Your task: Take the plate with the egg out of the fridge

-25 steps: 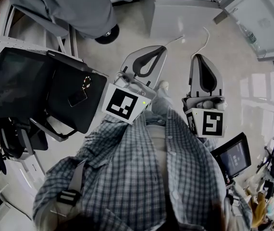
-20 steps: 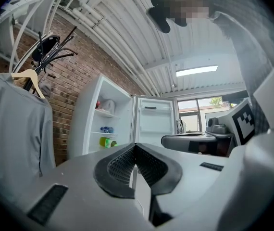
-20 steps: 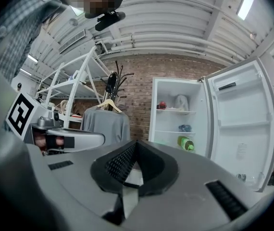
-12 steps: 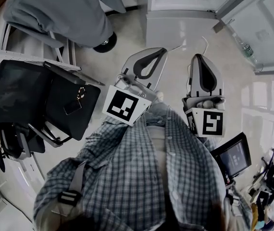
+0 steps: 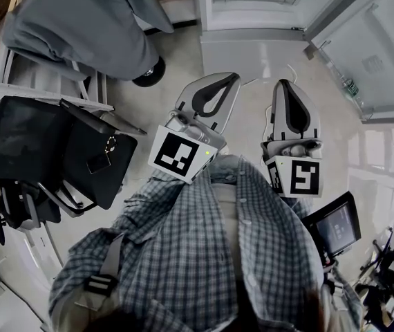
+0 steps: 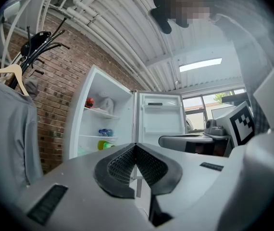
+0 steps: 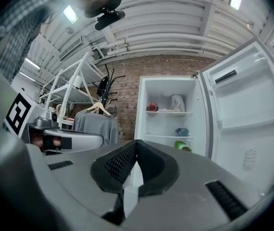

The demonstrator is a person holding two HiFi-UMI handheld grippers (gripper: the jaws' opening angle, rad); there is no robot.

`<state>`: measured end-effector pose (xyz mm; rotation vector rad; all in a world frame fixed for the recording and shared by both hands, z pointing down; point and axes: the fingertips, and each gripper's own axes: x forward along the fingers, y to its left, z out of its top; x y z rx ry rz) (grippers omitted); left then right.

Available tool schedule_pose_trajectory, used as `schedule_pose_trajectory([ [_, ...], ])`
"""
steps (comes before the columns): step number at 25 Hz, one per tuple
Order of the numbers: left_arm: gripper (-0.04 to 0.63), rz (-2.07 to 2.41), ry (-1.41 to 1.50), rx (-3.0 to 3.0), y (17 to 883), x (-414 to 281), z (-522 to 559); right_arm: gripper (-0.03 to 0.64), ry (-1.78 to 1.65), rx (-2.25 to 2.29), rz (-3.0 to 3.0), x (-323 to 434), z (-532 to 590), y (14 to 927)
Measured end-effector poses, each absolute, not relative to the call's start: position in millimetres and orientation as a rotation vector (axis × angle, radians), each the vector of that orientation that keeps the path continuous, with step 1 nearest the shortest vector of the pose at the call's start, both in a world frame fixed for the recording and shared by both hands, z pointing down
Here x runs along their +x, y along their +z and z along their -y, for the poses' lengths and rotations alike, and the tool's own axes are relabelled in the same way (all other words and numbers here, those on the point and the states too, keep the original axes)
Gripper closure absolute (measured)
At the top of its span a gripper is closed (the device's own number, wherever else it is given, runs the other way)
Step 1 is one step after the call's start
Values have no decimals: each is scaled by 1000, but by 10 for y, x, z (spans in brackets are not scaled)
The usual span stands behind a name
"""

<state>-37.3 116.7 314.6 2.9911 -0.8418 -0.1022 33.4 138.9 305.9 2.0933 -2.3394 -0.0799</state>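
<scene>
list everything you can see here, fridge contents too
fridge: one, white, door open, ahead of the person
red item: one, red, top shelf, left side; too small to name
bag-like item: one, white, top shelf, right of the red item
blue item: one, blue, middle shelf
green item: one, green, shelf below
brick wall: one, red-brown, behind and left of the fridge
garment on hanger: one, grey, left of the fridge
coat rack: one, black, by the wall
chair: at least one, black, person's left
screen: one, dark, person's right
shirt: one, grey plaid, worn by the person
left gripper: one, grey, jaws together, empty
right gripper: one, grey, jaws together, empty
</scene>
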Motion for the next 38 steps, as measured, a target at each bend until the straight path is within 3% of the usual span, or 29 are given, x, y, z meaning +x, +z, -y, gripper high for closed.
schedule_pose_trajectory([
  [20, 589, 800, -60, 3006, 3167, 94, -970, 612, -42, 2096, 2331, 744, -1165, 3185],
  [38, 589, 718, -82, 3026, 3114, 554, 102, 612, -39, 2150, 2283, 1163, -102, 3143],
])
